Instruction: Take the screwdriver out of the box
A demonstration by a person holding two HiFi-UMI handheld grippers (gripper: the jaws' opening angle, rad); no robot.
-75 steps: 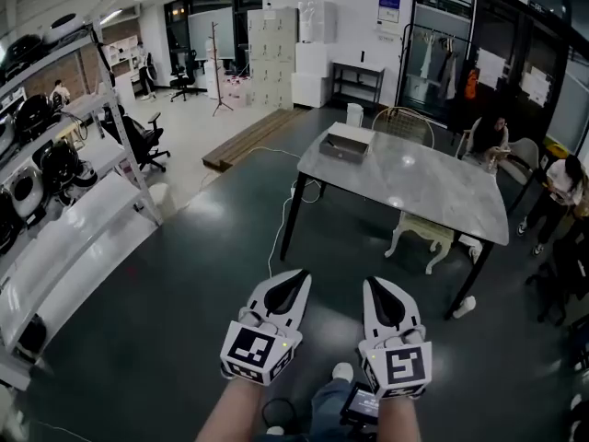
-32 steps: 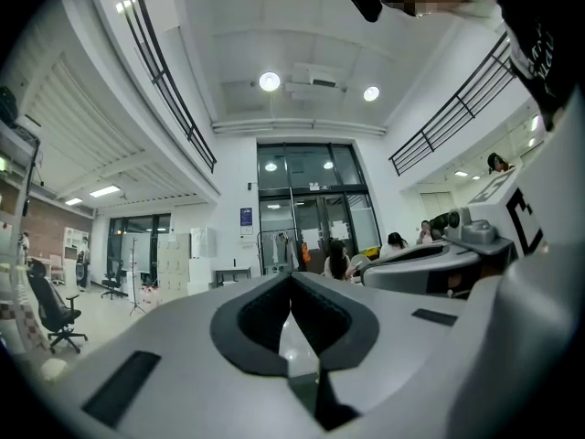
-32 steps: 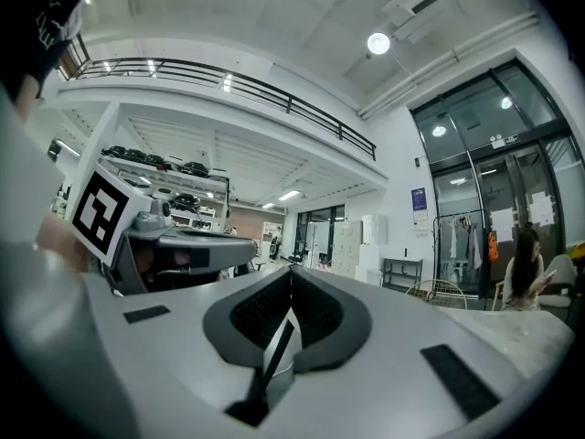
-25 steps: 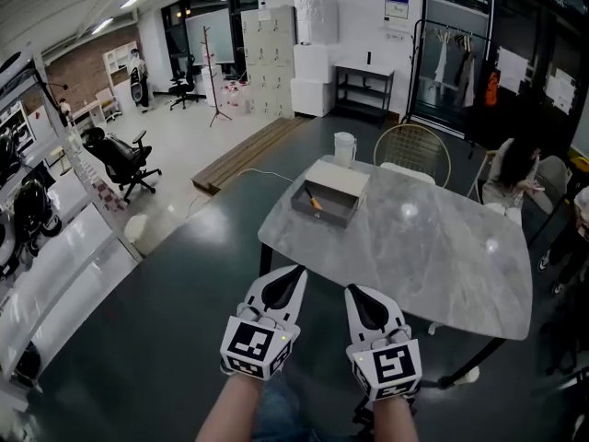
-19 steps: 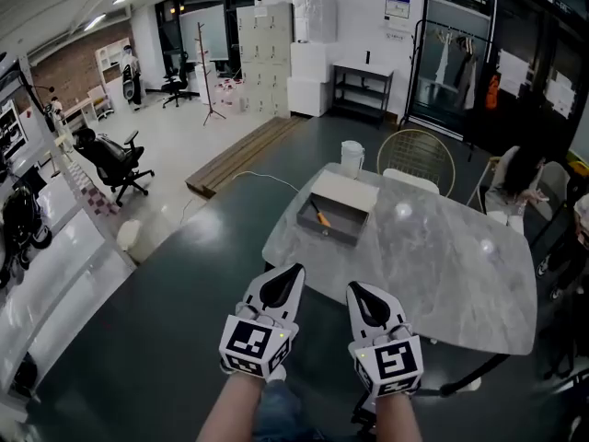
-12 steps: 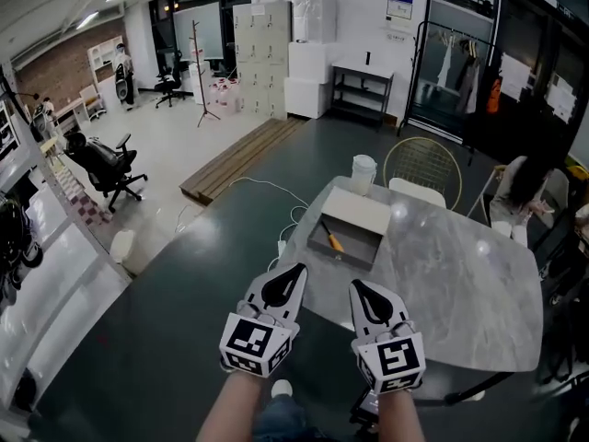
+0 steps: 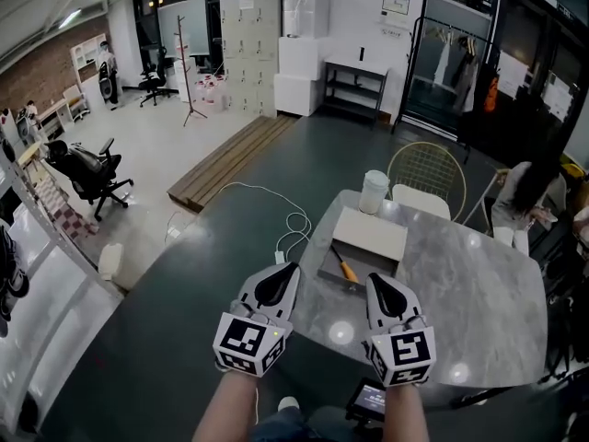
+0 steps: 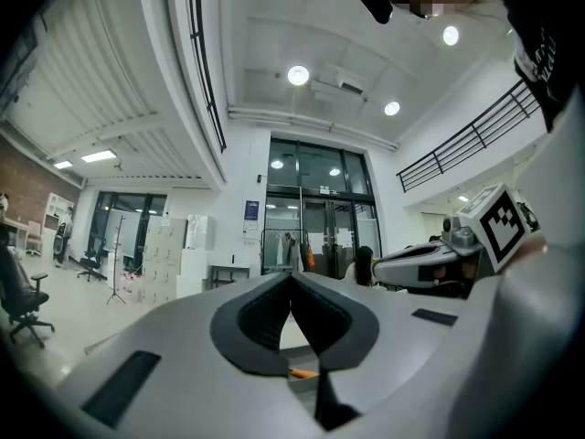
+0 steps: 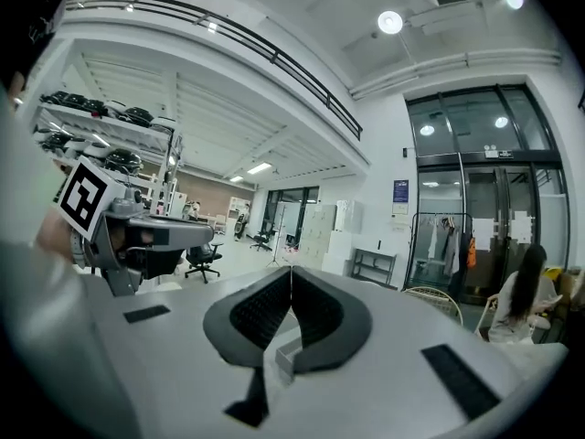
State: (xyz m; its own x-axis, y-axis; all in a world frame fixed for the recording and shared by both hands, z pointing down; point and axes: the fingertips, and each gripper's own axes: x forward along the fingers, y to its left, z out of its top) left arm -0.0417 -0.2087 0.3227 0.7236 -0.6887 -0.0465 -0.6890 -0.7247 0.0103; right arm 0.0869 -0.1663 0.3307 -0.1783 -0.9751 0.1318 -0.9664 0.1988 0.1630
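An open grey box [image 7: 371, 234] with a pale lid lies on the marble table [image 7: 460, 311], and a screwdriver [image 7: 346, 270] with an orange handle rests inside near its front edge. Both grippers are held side by side, level, just short of the box. My left gripper [image 7: 291, 268] is shut and empty, left of the box's near corner. My right gripper [image 7: 374, 280] is shut and empty, right in front of the box. In the left gripper view, the orange handle [image 8: 300, 371] peeks through below the closed jaws [image 8: 292, 277]. In the right gripper view, a box corner [image 9: 285, 355] shows under the closed jaws [image 9: 292, 271].
A white jug [image 7: 374, 191] stands behind the box, with a wire chair [image 7: 424, 169] beyond it. A seated person [image 7: 525, 190] is at the far right. A white cable [image 7: 287, 225] and wooden planks [image 7: 228, 159] lie on the floor to the left, near an office chair [image 7: 86, 168].
The view has come up to the table: box and screwdriver are much nearer, right in front of the grippers. Both grippers stayed shut, side by side.
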